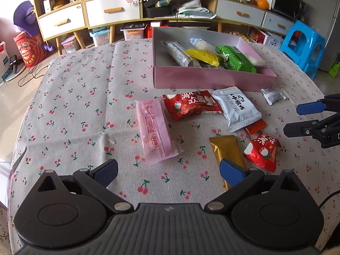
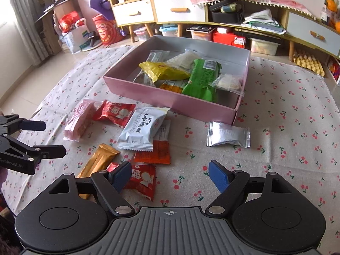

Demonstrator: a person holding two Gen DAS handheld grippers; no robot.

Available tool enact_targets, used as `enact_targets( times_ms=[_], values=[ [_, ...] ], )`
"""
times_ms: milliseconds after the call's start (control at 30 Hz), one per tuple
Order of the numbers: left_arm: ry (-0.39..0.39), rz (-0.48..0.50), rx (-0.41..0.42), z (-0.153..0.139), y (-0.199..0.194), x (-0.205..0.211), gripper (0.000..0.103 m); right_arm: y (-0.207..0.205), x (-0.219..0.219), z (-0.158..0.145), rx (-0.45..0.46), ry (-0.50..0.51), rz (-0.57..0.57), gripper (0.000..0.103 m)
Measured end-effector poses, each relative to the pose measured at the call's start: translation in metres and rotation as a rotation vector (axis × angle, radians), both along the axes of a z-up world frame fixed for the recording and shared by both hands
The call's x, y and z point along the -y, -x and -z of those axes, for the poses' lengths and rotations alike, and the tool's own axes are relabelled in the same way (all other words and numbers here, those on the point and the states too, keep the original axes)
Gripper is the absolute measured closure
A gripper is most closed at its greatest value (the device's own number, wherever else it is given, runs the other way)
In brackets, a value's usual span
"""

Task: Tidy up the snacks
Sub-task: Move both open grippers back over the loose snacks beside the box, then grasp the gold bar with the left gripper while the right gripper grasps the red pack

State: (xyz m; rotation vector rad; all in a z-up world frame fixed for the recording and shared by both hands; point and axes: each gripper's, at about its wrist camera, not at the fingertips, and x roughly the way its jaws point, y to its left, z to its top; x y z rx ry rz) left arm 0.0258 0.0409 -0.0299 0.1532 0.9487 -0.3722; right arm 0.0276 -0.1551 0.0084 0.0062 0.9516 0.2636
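Snacks [image 2: 140,130]: bright crinkled foil packets beside pink box [image 2: 170,99]

From my left tongs' view, my right gripper [image 1: 297,119] is cut off by the right edge, only its fingers showing. My own blue pad hides the near end of the gold bar [image 1: 227,150]. The orange packet [image 1: 256,126] lies mostly hidden under the white packet [image 1: 237,108]. In the box [image 2: 170,97], the snacks under the yellow bag [image 2: 163,70] are largely covered. Print on the wrappers is too small to read. From my right tongs' view, my left gripper [image 2: 54,137] runs off the left edge.
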Motion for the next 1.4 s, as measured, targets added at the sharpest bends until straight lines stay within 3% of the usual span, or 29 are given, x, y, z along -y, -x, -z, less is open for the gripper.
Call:
enact_targets(
  times_ms=[167,267,500,600,733,800,1100,1267,1400],
  values=[
    [-0.020,0.060,-0.013,0.006,0.014,0.018,0.001,0.007,-0.015,0.009,0.005,0.110,-0.091,0.022],
    [-0.025,0.097,-0.017,0.008,0.021,0.029,0.003,0.007,-0.020,0.014,-0.010,0.126,-0.121,0.022],
    [-0.042,0.142,-0.067,0.019,0.024,0.053,0.031,0.009,-0.023,0.021,-0.025,0.147,-0.134,0.022],
    [-0.045,0.115,-0.061,0.019,0.023,0.055,0.036,0.009,-0.021,0.025,-0.029,0.148,-0.133,0.022],
    [-0.041,0.063,-0.056,0.016,0.018,0.049,0.061,0.006,-0.022,0.032,-0.046,0.136,-0.126,0.022],
    [-0.041,0.037,-0.059,0.014,0.017,0.044,0.069,0.003,-0.024,0.036,-0.061,0.130,-0.120,0.021],
    [-0.058,-0.053,-0.065,0.013,0.014,0.023,0.069,-0.010,-0.036,0.033,-0.039,0.084,-0.092,0.020],
    [-0.044,-0.067,-0.072,0.012,0.014,0.017,0.068,-0.007,-0.050,0.028,0.020,0.082,-0.127,0.021],
    [-0.045,-0.066,-0.069,0.012,0.015,0.016,0.067,-0.002,-0.060,0.025,0.065,0.093,-0.169,0.030]
  ],
)
